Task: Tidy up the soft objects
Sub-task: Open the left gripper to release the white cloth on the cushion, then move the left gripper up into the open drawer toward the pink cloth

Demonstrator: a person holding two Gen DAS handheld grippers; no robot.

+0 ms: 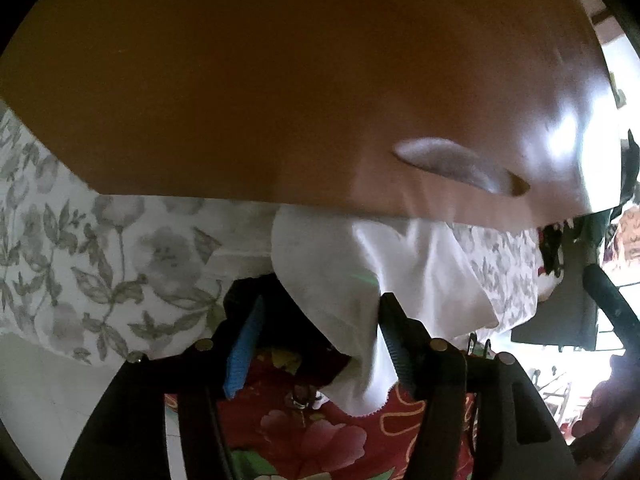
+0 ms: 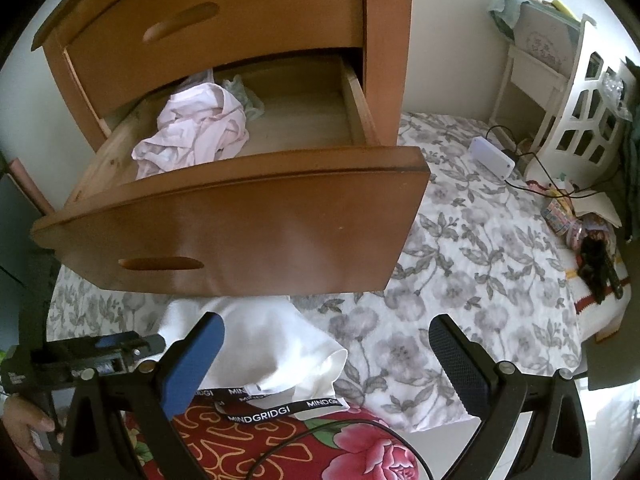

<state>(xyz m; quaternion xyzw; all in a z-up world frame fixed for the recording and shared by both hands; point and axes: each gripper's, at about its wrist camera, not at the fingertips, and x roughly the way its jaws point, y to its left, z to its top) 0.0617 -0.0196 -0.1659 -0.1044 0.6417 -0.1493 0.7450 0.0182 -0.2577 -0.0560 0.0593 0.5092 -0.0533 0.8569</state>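
**Ana:** Below the open drawer (image 2: 224,216), what lies there?

**Ben:** White cloth (image 2: 276,344), spread over the flowered bedspread (image 2: 460,264) and reaching onto the red floral fabric (image 2: 352,448) at the near edge. A black lanyard (image 2: 256,412) printed with white letters crosses its near hem.

**Ana:** And the left hand-held gripper (image 1: 320,344)?

**Ben:** Its jaws stand partly apart. The cloth hangs between them and lies against the right finger, while the blue pad (image 1: 244,348) on the left stands clear of it. So the pads are not pressing on it. From the right wrist view, that gripper (image 2: 116,352) comes in low at the left, just beside the cloth.

**Ana:** The right hand-held gripper (image 2: 328,360)?

**Ben:** Wide open, nothing between the fingers. It hangs over the near part of the cloth and the bedspread.

**Ana:** Anything in the drawer?

**Ben:** A crumpled pale pink garment (image 2: 192,132) sits at its left side, with a bit of greenish fabric (image 2: 248,100) behind it. The right half shows bare wood.

**Ana:** Farther off?

**Ben:** A white box (image 2: 492,156) with a black cable lies on the bedspread at the far right, near a white shelf (image 2: 584,120).
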